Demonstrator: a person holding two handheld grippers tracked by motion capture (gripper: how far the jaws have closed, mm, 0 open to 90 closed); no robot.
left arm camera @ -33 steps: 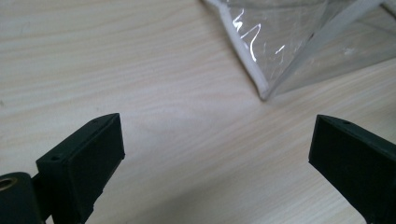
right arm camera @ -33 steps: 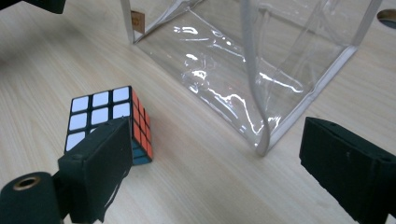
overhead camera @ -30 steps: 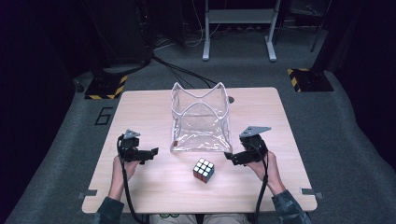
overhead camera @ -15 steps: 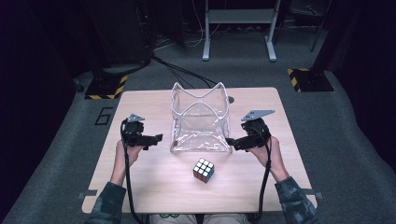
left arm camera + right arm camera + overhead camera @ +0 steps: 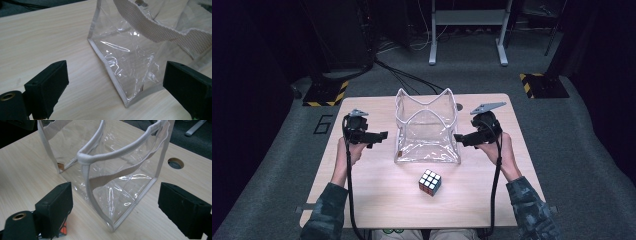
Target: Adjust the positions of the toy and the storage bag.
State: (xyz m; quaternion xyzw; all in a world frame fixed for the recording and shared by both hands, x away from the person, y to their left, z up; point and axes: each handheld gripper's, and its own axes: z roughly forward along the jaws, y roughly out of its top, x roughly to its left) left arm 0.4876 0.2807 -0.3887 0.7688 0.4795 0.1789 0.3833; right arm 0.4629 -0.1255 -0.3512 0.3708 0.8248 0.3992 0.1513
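While the clear tote bag (image 5: 428,131) stood upright mid-table with the Rubik's cube (image 5: 430,182) at its 6 o'clock, the left gripper (image 5: 379,136) at 9 and right gripper (image 5: 460,138) at 3 hung spread and empty, so a clumsy pinch risked collapsing its floppy walls.

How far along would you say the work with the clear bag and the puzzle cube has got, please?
Nothing looks done yet: the Rubik's cube sits on the table in front of the clear bag, outside it. In hand: the left gripper and right gripper flank the bag at either side, jaws open, touching nothing. Left, probably: gripping the bag's edges, then getting the cube inside.
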